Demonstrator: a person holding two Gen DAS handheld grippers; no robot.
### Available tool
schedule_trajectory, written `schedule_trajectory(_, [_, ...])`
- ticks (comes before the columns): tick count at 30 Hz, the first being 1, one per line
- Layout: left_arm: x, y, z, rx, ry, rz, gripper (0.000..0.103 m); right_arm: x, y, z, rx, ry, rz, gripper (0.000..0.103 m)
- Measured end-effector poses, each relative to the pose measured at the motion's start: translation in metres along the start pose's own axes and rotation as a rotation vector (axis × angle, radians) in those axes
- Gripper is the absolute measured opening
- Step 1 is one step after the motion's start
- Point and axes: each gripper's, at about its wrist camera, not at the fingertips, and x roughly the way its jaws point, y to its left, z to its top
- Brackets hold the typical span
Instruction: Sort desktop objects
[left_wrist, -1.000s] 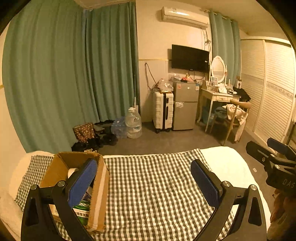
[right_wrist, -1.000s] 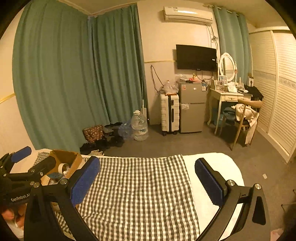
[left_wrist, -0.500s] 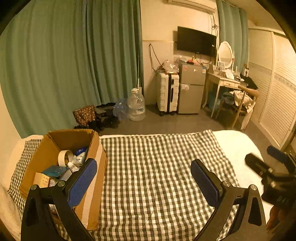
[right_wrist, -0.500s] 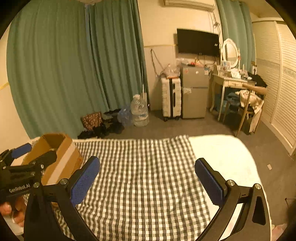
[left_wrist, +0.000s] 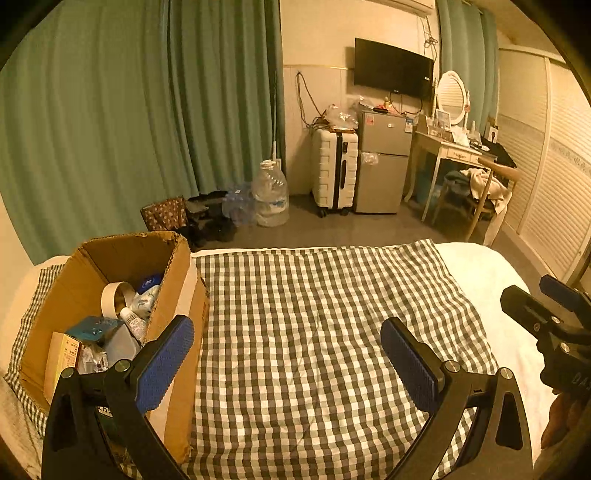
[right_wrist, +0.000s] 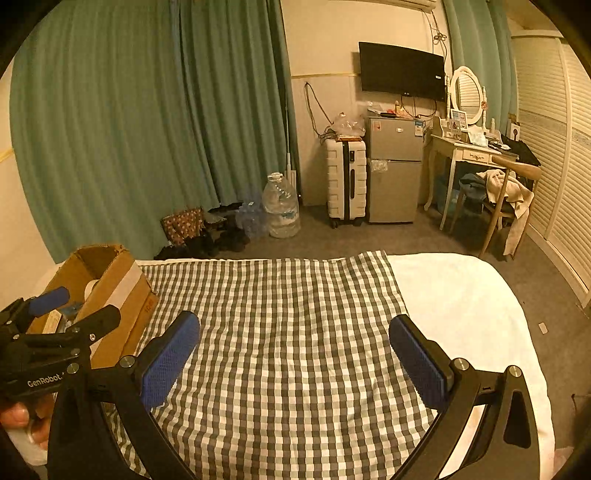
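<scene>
Tipped down and nearer over the last second, opening up the box (left_wrist: 110, 280): tape roll (left_wrist: 116, 301), bottle, packets all inside. Checked cloth (left_wrist: 314, 332) bare. Left claw (left_wrist: 286, 354) and right claw (right_wrist: 293, 354) both spread, empty. Sorting looks finished.

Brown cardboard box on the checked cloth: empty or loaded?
Loaded. The brown cardboard box stands open-topped, and the left wrist view shows a white tape roll, a small white bottle and packets inside.
</scene>
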Motion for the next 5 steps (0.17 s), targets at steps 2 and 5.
schedule_trajectory(2, [0.0034, 0.0035, 0.0006, 0.002, 0.008, -0.001, 0.103, 0.0018, 0.0002, 0.0000, -0.004, -0.002, -0.001, 0.103])
schedule_trajectory(5, [0.0060, 0.0043, -0.0002, 0.003, 0.015, 0.008, 0.103, 0.0040, 0.0014, -0.0015, -0.010, -0.001, -0.001, 0.103])
